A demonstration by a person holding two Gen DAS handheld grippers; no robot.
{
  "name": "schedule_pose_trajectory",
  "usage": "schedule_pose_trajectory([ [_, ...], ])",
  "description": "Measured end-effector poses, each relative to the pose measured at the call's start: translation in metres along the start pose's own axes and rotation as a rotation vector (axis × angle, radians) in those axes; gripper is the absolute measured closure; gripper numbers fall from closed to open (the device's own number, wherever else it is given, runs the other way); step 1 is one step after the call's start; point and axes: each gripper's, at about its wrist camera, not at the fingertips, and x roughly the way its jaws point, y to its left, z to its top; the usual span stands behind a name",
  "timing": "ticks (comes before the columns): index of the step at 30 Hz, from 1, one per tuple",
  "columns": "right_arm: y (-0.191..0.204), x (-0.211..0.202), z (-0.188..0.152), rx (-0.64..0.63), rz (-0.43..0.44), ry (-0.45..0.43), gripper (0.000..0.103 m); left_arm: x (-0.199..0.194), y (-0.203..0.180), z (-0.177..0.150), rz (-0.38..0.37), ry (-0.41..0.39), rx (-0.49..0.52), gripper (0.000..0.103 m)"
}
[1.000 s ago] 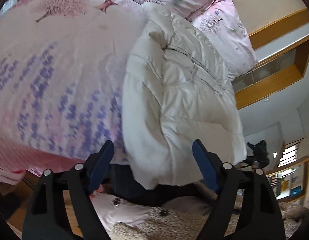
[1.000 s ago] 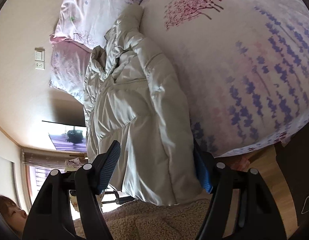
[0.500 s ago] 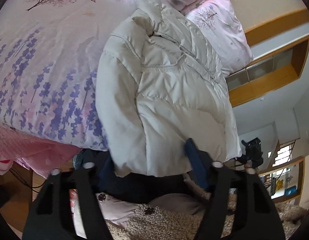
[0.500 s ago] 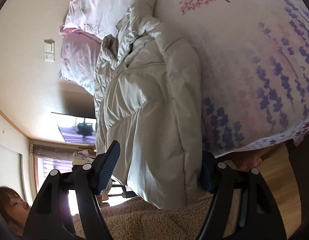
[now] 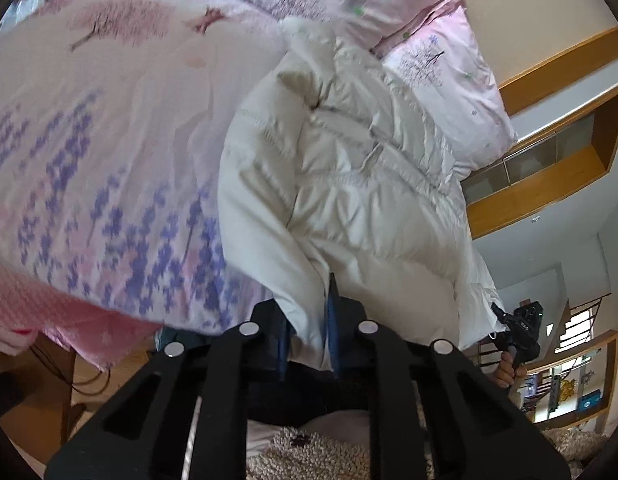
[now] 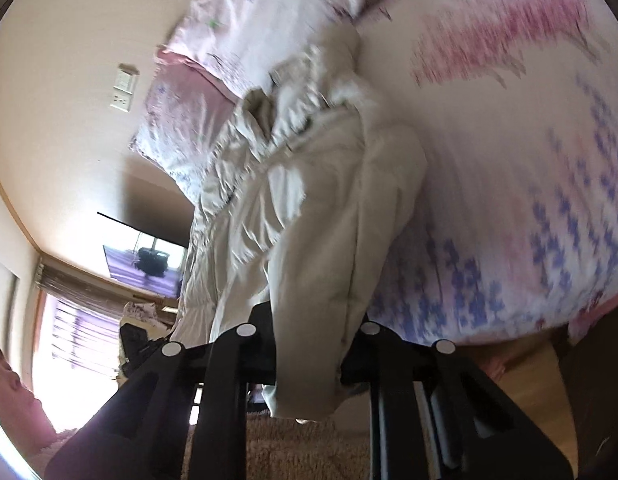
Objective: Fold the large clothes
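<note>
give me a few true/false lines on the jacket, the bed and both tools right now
1. The left tool is shut on the jacket hem. True.
2. The right tool hangs open, clear of the jacket. False: it is shut on the jacket's lower edge.
3. The jacket is black. False: it is off-white and quilted.
4. The jacket lies on a floral bedspread. True.
5. Pink pillows lie past the jacket's collar end. True.

Right tongs (image 6: 309, 344) clamped on cream jacket (image 6: 333, 216) hem, bedspread (image 6: 529, 160) beside.
</note>
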Motion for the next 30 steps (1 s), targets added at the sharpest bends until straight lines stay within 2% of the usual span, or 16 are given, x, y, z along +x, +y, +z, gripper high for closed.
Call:
schedule_pose_trajectory([
  [10,0.069,-0.015,0.026,-0.238,-0.076,-0.24,0.091,-0.02,-0.034,0.045,0.047,-0.168,0.101,0.092],
  [13,0.095,-0.014,0.042,-0.318,-0.133,-0.317,0.091,-0.028,-0.05,0.062,0.06,-0.24,0.154,0.092],
  [16,0.115,-0.01,0.059,-0.369,-0.171,-0.372,0.091,-0.025,-0.07,0.084,0.112,-0.288,0.228,0.092],
  [22,0.142,0.011,0.098,-0.41,-0.213,-0.431,0.091,-0.014,-0.094,0.127,0.17,-0.334,0.291,0.093],
  [30,0.16,0.051,0.167,-0.398,-0.251,-0.475,0.091,0.01,-0.119,0.215,0.221,-0.398,0.318,0.093],
])
